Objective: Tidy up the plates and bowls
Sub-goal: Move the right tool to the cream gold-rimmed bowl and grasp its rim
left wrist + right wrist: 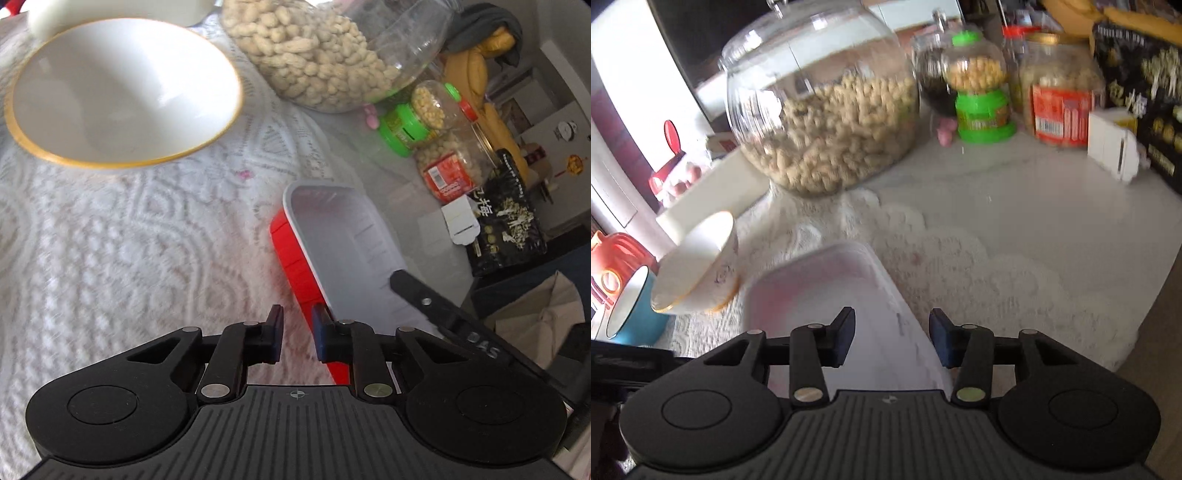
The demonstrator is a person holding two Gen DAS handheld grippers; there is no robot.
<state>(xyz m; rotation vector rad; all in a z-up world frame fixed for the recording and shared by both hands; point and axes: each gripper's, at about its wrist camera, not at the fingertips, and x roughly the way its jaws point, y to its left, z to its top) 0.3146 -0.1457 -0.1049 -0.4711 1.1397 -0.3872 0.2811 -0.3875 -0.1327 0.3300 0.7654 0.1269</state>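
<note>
A white bowl with a gold rim rests on the lace cloth at the upper left of the left wrist view; it also shows tilted at the left of the right wrist view. A rectangular tray, red outside and white inside, lies ahead. My left gripper is narrowly open and empty, just left of the tray's near corner. My right gripper is open, with the tray's rim between its fingers. The right gripper's finger reaches over the tray in the left view.
A big glass jar of peanuts stands behind the tray. Smaller jars with green and red labels and a black box stand at the back right. A blue mug and an orange object are at the left.
</note>
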